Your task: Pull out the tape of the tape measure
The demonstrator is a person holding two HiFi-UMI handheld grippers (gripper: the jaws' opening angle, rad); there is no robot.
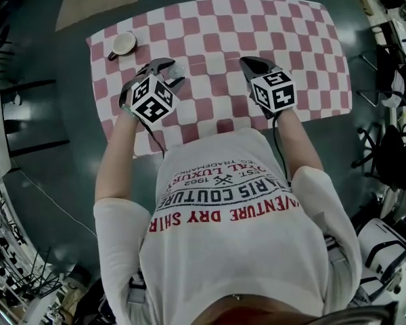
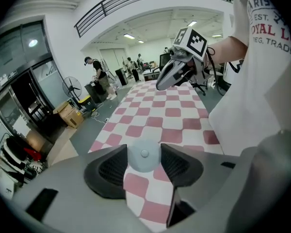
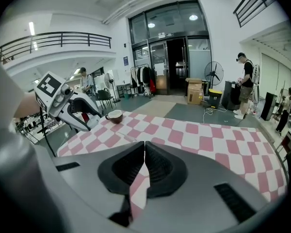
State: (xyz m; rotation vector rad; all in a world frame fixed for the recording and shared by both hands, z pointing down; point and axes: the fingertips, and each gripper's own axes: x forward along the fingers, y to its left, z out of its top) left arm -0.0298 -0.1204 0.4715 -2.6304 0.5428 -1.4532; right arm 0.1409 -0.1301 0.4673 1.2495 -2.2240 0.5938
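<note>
One tape measure (image 2: pixel 144 155), a small round pale grey-blue disc with a button at its centre, sits clamped between the jaws of the left gripper (image 2: pixel 143 147), over the left part of the red-and-white checked desk (image 1: pixel 304 53). The right gripper (image 3: pixel 144 142) has its jaws pressed together. One cup (image 1: pixel 124 44) stands near the desk's far left corner.
</note>
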